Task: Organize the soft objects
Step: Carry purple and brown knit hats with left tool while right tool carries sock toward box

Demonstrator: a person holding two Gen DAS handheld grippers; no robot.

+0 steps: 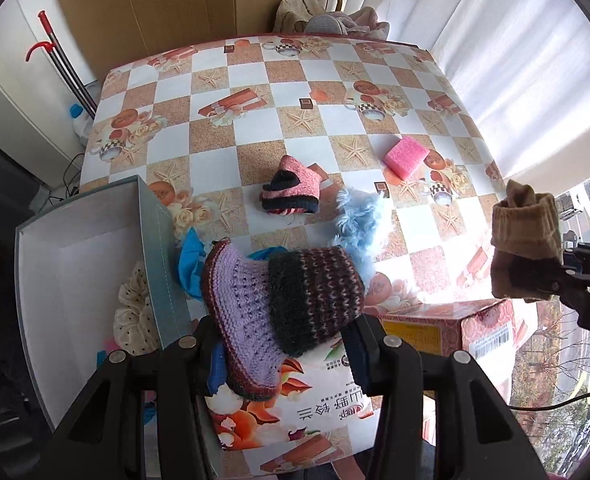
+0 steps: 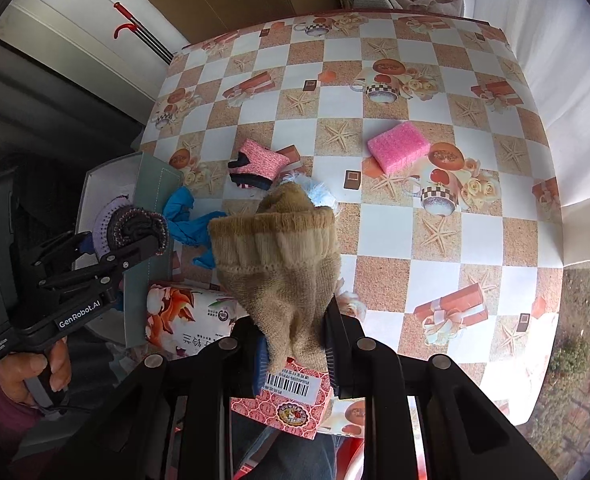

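Gripping a purple and dark striped knitted piece (image 1: 279, 300) between its jaws, the left gripper (image 1: 283, 344) fills the lower centre of the left wrist view, its pads pressed on the wool with the piece lifted above the table. Its jaws have just been closing, and the knit sits between them. Below and to the left of it lies an open grey box (image 1: 95, 248) with a cream dotted scrunchie (image 1: 135, 312) inside, at the lower left of the frame. A blue glove (image 1: 189, 264) rests just beside the box wall. In the right wrist view the right gripper (image 2: 295, 344) is clamped tight on a tan sock (image 2: 279, 256), which hangs bunched at the centre of the frame above a floral tissue pack (image 2: 187, 312). On the checked tablecloth (image 2: 415, 240) behind, a pink and black sock (image 2: 259, 164) lies left of centre, a fluffy light blue piece (image 2: 315, 192) peeks out just behind the tan sock, and a pink sponge (image 2: 399, 148) sits well apart toward the upper right
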